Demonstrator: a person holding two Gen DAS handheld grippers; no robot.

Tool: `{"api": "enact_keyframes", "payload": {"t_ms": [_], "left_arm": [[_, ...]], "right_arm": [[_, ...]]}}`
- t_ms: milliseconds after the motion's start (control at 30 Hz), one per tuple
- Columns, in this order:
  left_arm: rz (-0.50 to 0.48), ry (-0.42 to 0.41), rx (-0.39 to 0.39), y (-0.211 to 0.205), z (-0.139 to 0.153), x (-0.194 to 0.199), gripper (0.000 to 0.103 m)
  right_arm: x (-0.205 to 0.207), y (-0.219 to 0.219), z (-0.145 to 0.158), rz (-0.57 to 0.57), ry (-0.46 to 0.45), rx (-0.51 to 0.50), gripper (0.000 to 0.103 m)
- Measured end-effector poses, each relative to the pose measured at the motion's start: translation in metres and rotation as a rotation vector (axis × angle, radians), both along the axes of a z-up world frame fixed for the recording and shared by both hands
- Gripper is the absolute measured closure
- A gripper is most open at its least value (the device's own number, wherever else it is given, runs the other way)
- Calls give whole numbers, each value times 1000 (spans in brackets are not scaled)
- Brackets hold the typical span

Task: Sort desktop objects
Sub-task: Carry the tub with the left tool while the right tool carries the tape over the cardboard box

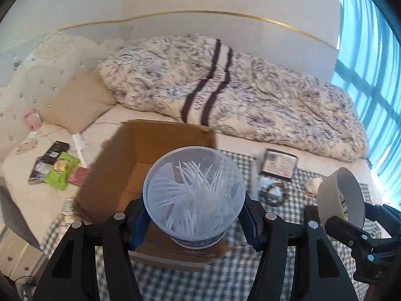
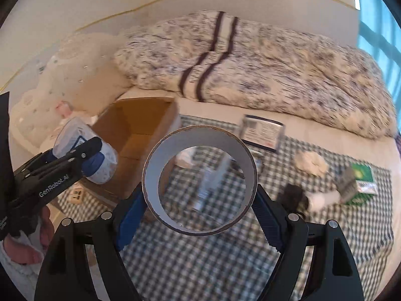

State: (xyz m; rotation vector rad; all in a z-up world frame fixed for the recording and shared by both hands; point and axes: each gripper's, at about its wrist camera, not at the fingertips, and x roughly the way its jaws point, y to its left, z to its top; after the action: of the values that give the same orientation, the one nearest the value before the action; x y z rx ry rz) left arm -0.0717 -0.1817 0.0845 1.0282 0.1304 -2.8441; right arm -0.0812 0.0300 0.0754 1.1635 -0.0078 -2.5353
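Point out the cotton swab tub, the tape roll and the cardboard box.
cotton swab tub (image 1: pixel 194 190), left wrist view, on its clear lid.
tape roll (image 2: pixel 153 165), right wrist view, on its inner wall.
cardboard box (image 1: pixel 110 175), left wrist view, on its left inner wall.

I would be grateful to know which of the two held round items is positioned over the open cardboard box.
The clear plastic cotton-swab tub in the left gripper; the tape roll in the right gripper hangs over the checked cloth.
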Motion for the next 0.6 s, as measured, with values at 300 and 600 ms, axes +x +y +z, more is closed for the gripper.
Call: {"api": "enact_keyframes", "payload": {"t_ms": [300,600], "left_arm": [[86,-16,-19,-62,-7,-12,40],[109,-50,5,-97,-30,-31,40]], "right_arm": [[-21,-84,-1,143,8,-11,22],[-39,-138,-32,215,-33,37,22]]}}
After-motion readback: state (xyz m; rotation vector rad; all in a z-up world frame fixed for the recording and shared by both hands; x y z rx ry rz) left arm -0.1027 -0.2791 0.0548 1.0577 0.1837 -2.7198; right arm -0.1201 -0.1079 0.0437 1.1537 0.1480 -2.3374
